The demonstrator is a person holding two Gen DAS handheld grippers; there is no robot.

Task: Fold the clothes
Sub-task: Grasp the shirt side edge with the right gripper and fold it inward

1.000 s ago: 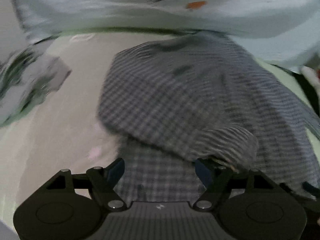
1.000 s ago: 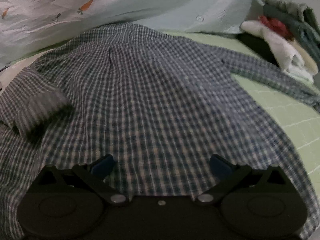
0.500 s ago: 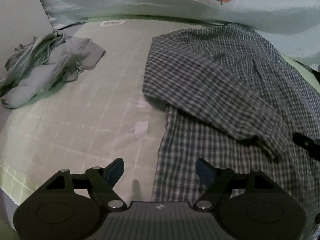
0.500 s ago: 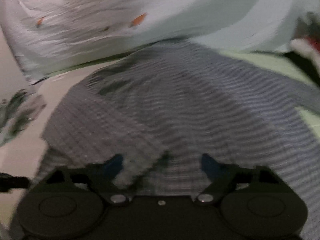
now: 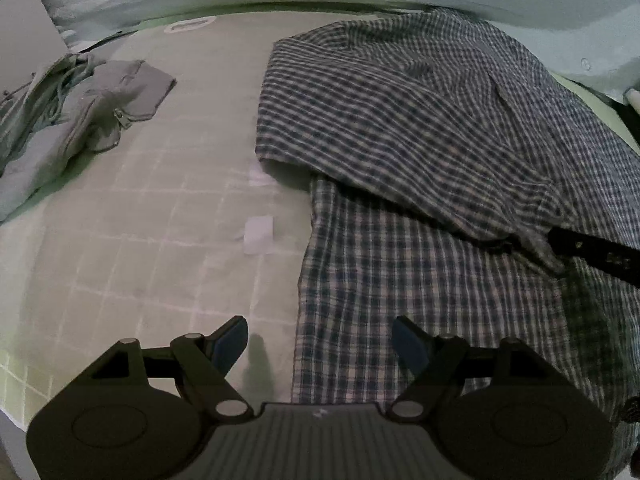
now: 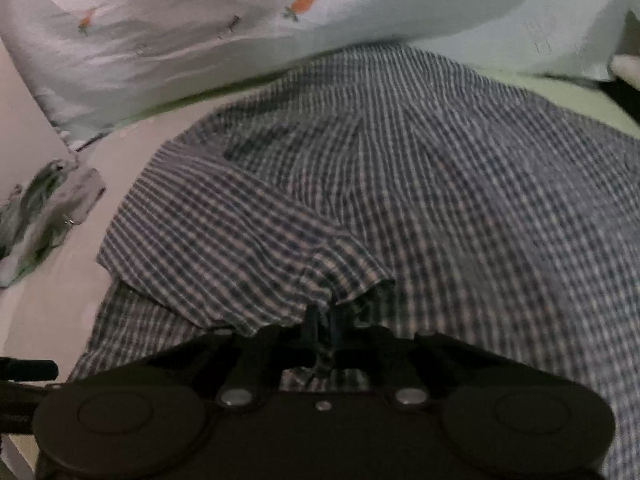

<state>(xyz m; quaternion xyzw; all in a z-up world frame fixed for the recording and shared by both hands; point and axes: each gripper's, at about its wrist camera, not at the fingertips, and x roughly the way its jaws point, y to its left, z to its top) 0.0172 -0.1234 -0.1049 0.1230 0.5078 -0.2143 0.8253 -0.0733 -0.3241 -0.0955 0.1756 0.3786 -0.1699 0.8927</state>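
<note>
A blue and white checked shirt point(image 5: 420, 128) lies spread on the pale green bed sheet point(image 5: 132, 208), its left sleeve folded across the body. My left gripper point(image 5: 320, 340) is open and empty, low over the shirt's left hem edge. My right gripper point(image 6: 322, 320) is shut on the cuff of the folded sleeve point(image 6: 344, 280); it also shows in the left wrist view point(image 5: 592, 252) at the right, at the sleeve end. The shirt fills the right wrist view point(image 6: 460, 184).
A crumpled grey-green garment point(image 5: 68, 108) lies at the far left of the bed, also in the right wrist view point(image 6: 44, 216). A pale quilt with carrot prints point(image 6: 200, 28) runs along the back. A small white tag point(image 5: 258, 236) lies on the sheet.
My left gripper let go of the sleeve and drew back left to the hem. My right gripper swung left over the shirt and closed on the sleeve cuff.
</note>
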